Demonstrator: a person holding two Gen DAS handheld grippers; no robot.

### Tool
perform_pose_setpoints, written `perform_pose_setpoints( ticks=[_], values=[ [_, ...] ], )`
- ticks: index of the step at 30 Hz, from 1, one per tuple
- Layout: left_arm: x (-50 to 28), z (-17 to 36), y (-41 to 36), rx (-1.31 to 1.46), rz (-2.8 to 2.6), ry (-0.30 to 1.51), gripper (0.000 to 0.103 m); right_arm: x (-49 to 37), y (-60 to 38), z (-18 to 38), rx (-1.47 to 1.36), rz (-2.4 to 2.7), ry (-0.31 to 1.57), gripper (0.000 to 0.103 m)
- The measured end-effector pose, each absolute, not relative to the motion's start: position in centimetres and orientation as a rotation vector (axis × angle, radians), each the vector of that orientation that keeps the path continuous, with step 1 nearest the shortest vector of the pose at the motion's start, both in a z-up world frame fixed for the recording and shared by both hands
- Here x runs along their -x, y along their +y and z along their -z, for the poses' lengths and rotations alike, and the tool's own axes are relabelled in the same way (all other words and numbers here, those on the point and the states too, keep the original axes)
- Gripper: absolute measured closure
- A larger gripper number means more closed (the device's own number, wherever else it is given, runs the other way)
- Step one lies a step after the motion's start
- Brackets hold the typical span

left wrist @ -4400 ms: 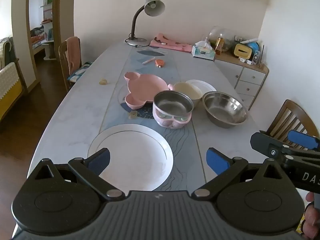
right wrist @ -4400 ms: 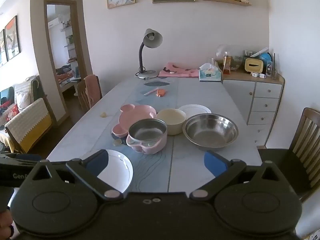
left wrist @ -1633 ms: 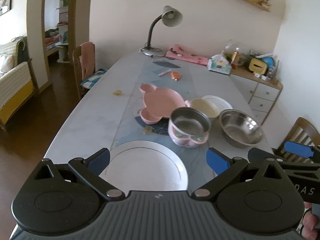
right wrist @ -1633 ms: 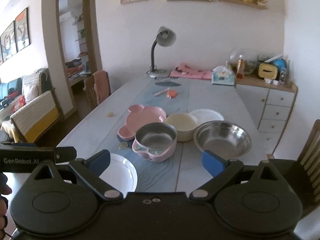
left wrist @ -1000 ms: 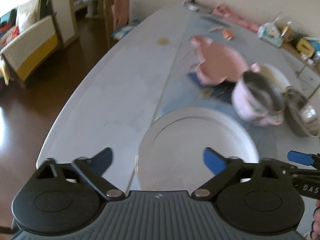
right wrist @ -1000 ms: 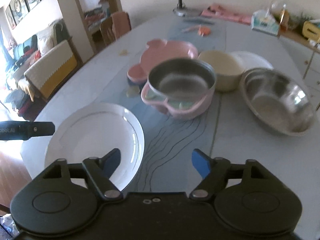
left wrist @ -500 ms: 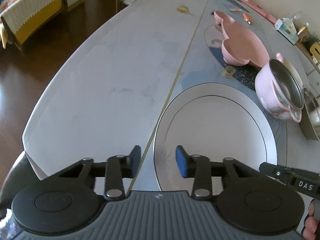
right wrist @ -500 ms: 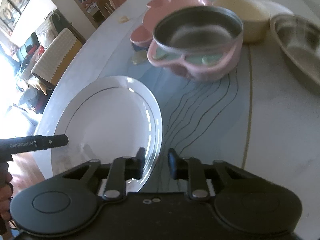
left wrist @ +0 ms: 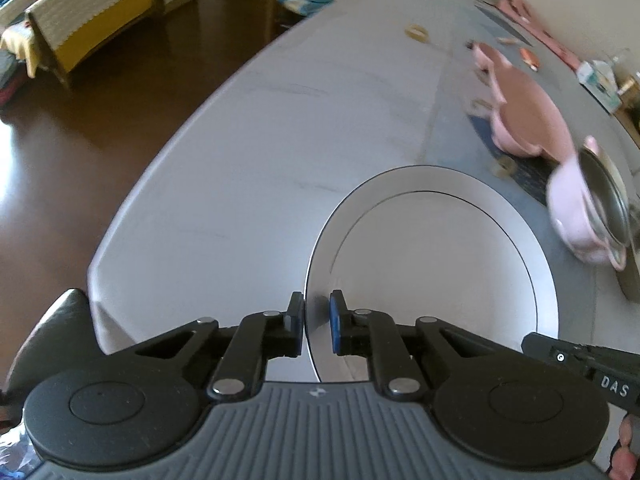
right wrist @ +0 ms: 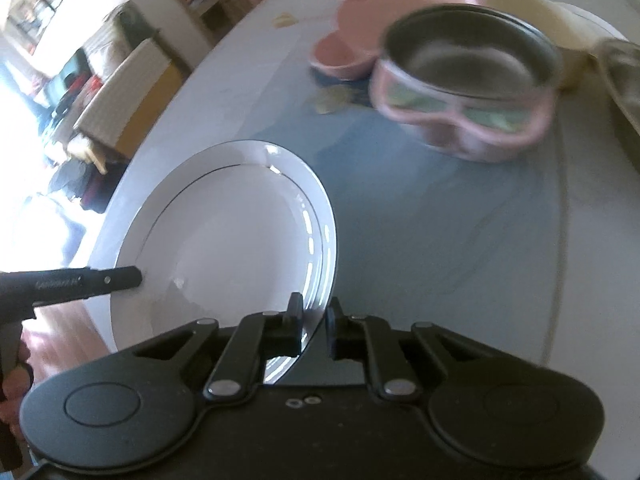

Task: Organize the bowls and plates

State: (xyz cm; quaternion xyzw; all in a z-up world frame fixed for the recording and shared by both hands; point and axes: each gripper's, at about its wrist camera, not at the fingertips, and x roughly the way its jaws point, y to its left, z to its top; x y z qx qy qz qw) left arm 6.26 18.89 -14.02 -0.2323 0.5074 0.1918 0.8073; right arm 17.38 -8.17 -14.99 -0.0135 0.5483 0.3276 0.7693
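Observation:
A large white plate (left wrist: 432, 264) (right wrist: 232, 248) with a thin dark ring lies at the near end of the table. My left gripper (left wrist: 315, 316) straddles its left rim; the jaws are closing, with the rim between the pads and pressed by them. My right gripper (right wrist: 313, 316) does the same on the opposite rim, jaws closing with the rim pinched between them. In each wrist view one of the other gripper's fingers (left wrist: 560, 358) (right wrist: 100, 280) reaches in over the plate. Behind the plate stands a pink bowl (left wrist: 580, 220) (right wrist: 468, 92) with a steel liner.
A pink mouse-shaped divided plate (left wrist: 528, 120) (right wrist: 380, 0), a cream bowl (right wrist: 528, 12) on a small white plate and a steel bowl (right wrist: 624, 76) sit farther back. The table's (left wrist: 280, 140) rounded edge curves close by on the left, with dark floor beyond.
Both grippers have tilted down and come in low over the white plate. Their jaws went from wide open to closed on its opposite rims.

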Motion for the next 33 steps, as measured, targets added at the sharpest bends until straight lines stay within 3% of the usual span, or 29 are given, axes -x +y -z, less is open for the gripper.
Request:
perform_pose_setpoints(
  ticks=[12, 16, 28, 31, 33],
  values=[
    [-5.6, 14.1, 19.6, 0.451, -0.447, 1.073, 0.090, -17.4, -6.6, 14.8, 0.075, -0.728, 1.188, 0.089],
    [-5.6, 13.3, 19.0, 0.369, -0.469, 1.050, 0.090, -16.8, -6.3, 14.1, 0.115, -0.702, 1.160, 0.082],
    [-4.0, 7.8, 14.4, 0.252, -0.345, 0.895, 0.090, -14.2, -9.6, 10.3, 0.141, -0.634, 1.032, 0.080],
    [-4.2, 6.6, 12.7, 0.240, -0.292, 0.866, 0.085, -13.4, -10.6, 9.2, 0.131, -0.621, 0.997, 0.079],
    [-4.1, 5.7, 11.7, 0.230, -0.260, 0.843, 0.073, -13.0, -11.2, 8.3, 0.123, -0.613, 0.967, 0.078]
  ],
)
